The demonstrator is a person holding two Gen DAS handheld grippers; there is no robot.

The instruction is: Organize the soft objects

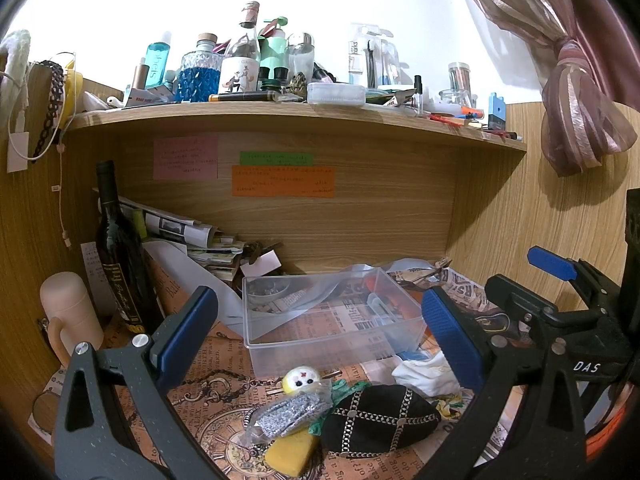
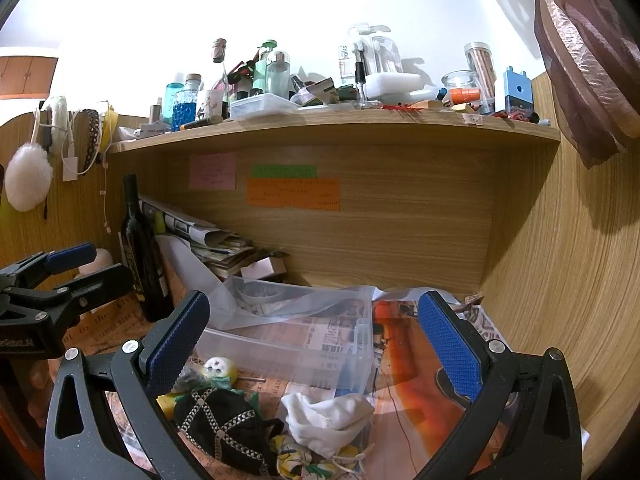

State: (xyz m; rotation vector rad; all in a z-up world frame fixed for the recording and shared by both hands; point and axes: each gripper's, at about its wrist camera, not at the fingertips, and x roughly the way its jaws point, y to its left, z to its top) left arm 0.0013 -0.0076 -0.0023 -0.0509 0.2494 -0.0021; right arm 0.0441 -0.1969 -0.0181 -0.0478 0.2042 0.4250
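Note:
A clear plastic box point(image 1: 332, 320) stands open on the newspaper-covered desk; it also shows in the right wrist view point(image 2: 296, 344). In front of it lie soft items: a black studded pouch point(image 1: 380, 420), a silver glitter piece in a bag point(image 1: 288, 412), a yellow sponge point(image 1: 288, 456), a small yellow doll point(image 1: 300, 378) and a white drawstring bag point(image 2: 328, 420). My left gripper point(image 1: 320, 336) is open and empty above the pile. My right gripper point(image 2: 316, 340) is open and empty, over the white bag and box; it also shows at the right of the left wrist view point(image 1: 560, 300).
A dark wine bottle point(image 1: 118, 252) and a beige mug point(image 1: 70, 316) stand at the left. Stacked papers point(image 1: 192, 236) lean at the back. A cluttered shelf point(image 1: 296, 116) hangs overhead. A wooden wall point(image 2: 560, 280) closes the right side.

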